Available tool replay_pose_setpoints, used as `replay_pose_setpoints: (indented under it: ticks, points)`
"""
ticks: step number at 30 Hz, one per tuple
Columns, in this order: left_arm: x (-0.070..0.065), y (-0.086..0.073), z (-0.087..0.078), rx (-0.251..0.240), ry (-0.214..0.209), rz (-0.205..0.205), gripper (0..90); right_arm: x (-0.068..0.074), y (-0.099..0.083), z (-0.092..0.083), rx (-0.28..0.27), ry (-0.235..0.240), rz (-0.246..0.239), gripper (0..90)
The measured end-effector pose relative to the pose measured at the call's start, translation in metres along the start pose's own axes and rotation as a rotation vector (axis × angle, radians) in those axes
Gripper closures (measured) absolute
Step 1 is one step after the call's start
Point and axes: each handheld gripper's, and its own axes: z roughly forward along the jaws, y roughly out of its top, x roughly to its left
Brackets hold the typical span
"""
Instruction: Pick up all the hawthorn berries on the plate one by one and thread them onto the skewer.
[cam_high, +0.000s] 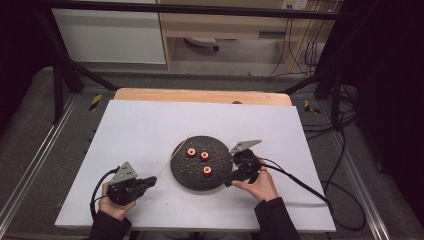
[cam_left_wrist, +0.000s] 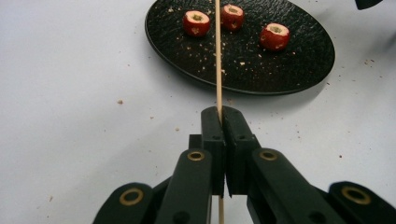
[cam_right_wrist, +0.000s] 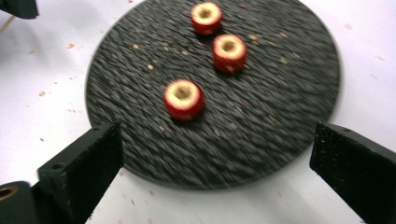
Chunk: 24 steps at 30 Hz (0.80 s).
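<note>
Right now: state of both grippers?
Left gripper: shut on the wooden skewer.
Right gripper: open, holding nothing, jaws spread at the black plate.

White table (cam_high: 150, 125); black round plate (cam_high: 190, 175) lies on it; brown crumbs (cam_left_wrist: 120, 101) scattered around.

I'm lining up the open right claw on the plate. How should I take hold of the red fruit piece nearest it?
Grip the nearest red fruit piece across its round red sides, not over the cored top. It stands upright on the black plate with its hollow facing up, apart from the other two. The right claw is open wide at the plate's near edge, so coming in low from that side looks best.
</note>
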Motion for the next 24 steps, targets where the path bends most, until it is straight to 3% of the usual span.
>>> replay_pose_setpoints:
  ticks: [8,14,24]
  points:
    - [0.001,0.000,0.001,0.005,-0.003,-0.002,87.7,0.008,0.027,0.021,0.102,0.031,-0.067,13.4]
    - [0.001,0.000,0.002,0.008,-0.004,-0.004,87.6,0.010,0.038,0.038,0.223,0.057,-0.108,24.0]
    - [0.001,0.000,0.004,0.020,-0.008,-0.005,87.6,0.010,0.048,0.055,0.308,0.076,-0.185,44.8]
